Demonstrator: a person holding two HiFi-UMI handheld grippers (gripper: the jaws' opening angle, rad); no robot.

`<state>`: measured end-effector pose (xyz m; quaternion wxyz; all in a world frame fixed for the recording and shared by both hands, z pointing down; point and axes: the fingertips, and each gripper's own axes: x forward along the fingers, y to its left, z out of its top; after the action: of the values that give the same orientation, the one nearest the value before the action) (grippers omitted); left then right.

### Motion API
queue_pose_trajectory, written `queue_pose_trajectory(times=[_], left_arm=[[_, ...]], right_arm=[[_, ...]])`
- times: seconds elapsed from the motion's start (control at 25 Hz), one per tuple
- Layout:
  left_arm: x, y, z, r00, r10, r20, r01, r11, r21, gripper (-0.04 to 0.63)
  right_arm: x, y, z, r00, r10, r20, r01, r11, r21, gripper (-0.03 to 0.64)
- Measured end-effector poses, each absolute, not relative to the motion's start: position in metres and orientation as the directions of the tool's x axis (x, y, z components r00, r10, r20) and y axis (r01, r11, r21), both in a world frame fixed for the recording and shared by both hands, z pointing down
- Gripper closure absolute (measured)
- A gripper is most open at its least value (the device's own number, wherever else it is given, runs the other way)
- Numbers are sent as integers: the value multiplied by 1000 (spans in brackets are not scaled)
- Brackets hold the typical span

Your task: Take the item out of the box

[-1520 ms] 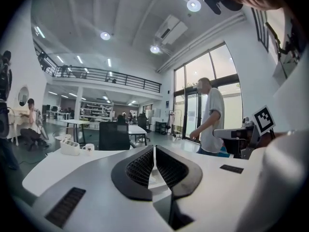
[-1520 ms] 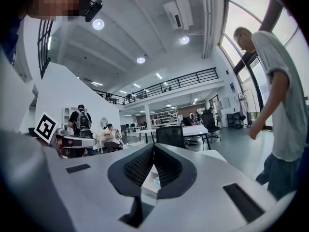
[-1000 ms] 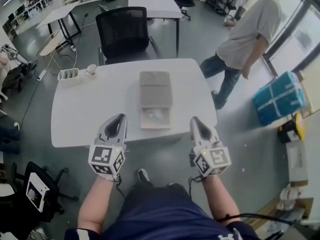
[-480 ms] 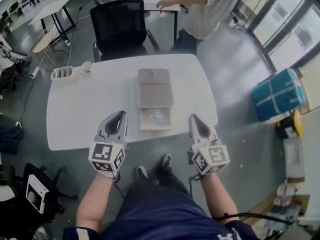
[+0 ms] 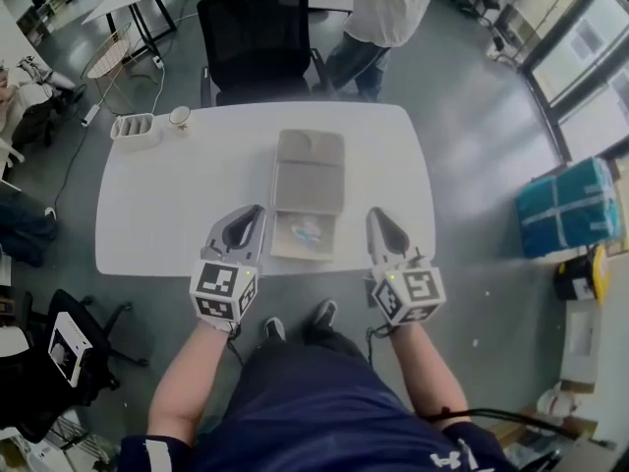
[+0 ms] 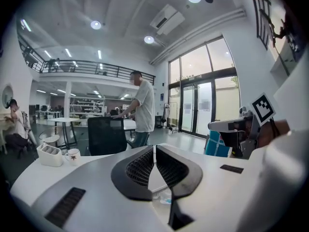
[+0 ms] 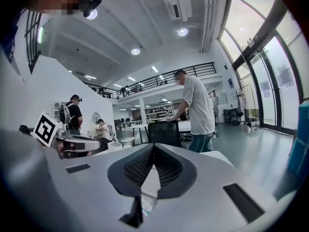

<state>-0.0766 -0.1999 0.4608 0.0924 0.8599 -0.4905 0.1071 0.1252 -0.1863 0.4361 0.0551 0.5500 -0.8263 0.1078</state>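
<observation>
An open beige box [image 5: 308,175] lies on the white table [image 5: 177,195], its lid folded away from me. Its tray holds a small pale item with blue on it [image 5: 308,230], near the table's front edge. My left gripper [image 5: 254,212] hovers over the front edge just left of the tray, jaws shut and empty. The right gripper [image 5: 376,215] sits to the tray's right, also shut and empty. In the left gripper view the left gripper [image 6: 154,149] has its pads touching, with the item [image 6: 163,197] below. The right gripper view shows the right gripper [image 7: 153,147] closed the same way.
A black office chair [image 5: 257,37] stands behind the table, and a person in a white shirt [image 5: 385,8] is beyond it. A white organiser [image 5: 136,130] and a mug [image 5: 179,117] sit at the table's far left corner. A blue parcel [image 5: 570,209] lies on the floor at right.
Both grippers have edged forward to flank the box tray. The person behind has walked left to the far desk. The head view has shifted.
</observation>
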Motion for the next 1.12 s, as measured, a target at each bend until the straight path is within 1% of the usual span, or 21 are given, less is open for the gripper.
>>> queue_pose_trajectory(times=[0.16,0.32,0.48,0.6,0.8,0.96,1.12], left_arm=[[-60,-207,489,486,-802,347,-863,-503,45,549],[-44,-210,535,501,-738,452,-842,-537,55,477],[-33,-209,590,523,-619,587,-794,-604,70,425],[-24,-209,624,519,-515,683,-737,-673,53,425],[-9,-212,669,485,-372,791,-636,-771,27,419],[-1,-216,692,433,-305,849,-579,-815,2,416],[5,-218,705,395,-255,882,-557,-831,9,416]], right_arm=[[128,-200,447,-448,-865,226,-894,427,-138,600],[132,-210,455,-486,-843,231,-874,461,-154,600],[133,-214,463,-480,-841,250,-877,454,-158,600],[136,-216,472,-451,-850,274,-892,419,-167,600],[142,-213,482,-407,-862,303,-912,367,-182,600],[150,-209,491,-370,-868,330,-927,321,-195,600],[157,-205,498,-333,-876,350,-940,279,-196,600]])
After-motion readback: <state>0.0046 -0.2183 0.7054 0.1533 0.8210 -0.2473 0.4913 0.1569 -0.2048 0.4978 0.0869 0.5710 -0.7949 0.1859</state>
